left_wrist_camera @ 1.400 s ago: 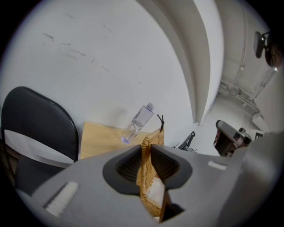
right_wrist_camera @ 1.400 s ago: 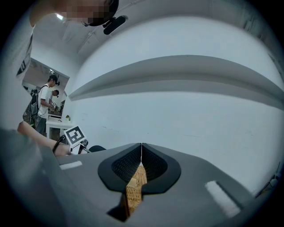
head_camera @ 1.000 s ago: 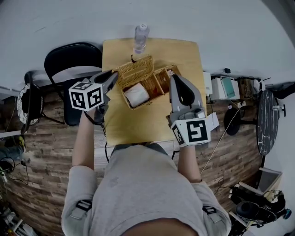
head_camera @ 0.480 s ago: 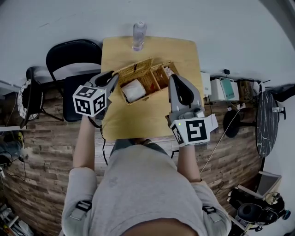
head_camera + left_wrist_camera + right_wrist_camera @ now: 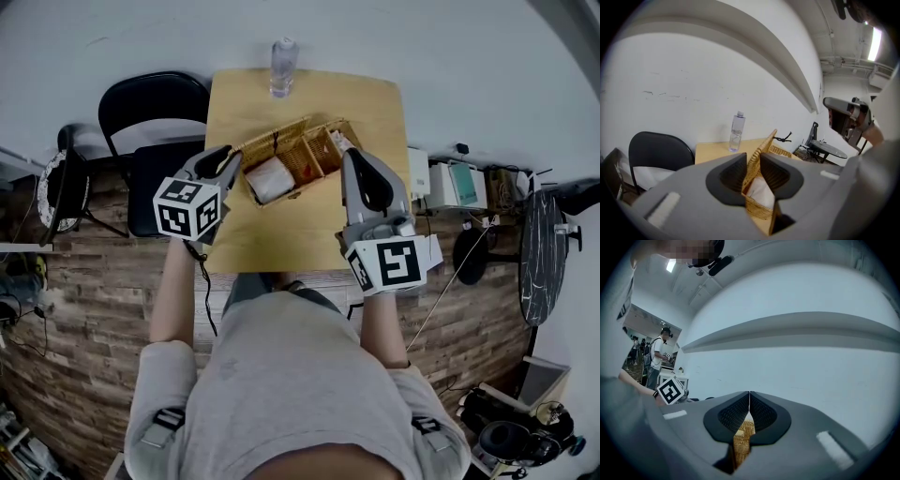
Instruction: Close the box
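The wicker box (image 5: 302,167) sits open on the table (image 5: 309,234) between both grippers. Its raised lid (image 5: 761,149) stands between the left gripper's (image 5: 229,157) spread jaws, which have just been opening. A moment earlier they pinched this lid. The right gripper (image 5: 350,156) is pressed together on the box's right wicker edge. One compartment holds a white bundle (image 5: 268,178).
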The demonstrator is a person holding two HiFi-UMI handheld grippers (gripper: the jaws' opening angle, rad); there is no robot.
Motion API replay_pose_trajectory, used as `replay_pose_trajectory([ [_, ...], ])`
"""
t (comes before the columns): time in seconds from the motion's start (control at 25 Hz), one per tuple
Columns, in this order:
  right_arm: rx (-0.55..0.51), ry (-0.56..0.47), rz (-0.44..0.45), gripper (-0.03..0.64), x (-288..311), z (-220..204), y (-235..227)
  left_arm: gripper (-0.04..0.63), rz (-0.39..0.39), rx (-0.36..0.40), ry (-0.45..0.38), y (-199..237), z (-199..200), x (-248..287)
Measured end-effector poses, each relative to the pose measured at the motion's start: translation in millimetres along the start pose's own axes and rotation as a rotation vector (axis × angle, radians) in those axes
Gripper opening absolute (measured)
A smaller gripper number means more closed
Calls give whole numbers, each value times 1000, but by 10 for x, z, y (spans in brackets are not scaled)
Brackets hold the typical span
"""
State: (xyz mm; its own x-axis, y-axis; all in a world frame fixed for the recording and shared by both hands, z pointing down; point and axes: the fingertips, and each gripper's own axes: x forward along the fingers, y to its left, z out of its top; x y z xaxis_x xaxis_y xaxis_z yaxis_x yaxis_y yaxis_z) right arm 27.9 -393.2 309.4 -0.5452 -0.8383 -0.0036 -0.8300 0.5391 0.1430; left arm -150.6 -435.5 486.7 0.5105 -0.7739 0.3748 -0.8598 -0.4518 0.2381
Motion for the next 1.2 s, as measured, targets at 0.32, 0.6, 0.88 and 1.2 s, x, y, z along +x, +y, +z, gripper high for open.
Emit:
replay_pose_trajectory([
  [0.32, -4, -9, 15, 6, -127, 26, -3, 140, 15, 7, 10, -129, -104, -91],
  [0.6, 0, -16, 18, 6, -296, 33, -53, 140, 40, 11, 5, -294, -196, -170],
  [0.88, 5, -17, 32, 6, -424, 11, -51, 140, 53, 30, 13, -452, -301, -224],
  [1.2, 4, -17, 46, 6, -600, -12, -42, 150, 110, 51, -6, -611, -473, -283],
])
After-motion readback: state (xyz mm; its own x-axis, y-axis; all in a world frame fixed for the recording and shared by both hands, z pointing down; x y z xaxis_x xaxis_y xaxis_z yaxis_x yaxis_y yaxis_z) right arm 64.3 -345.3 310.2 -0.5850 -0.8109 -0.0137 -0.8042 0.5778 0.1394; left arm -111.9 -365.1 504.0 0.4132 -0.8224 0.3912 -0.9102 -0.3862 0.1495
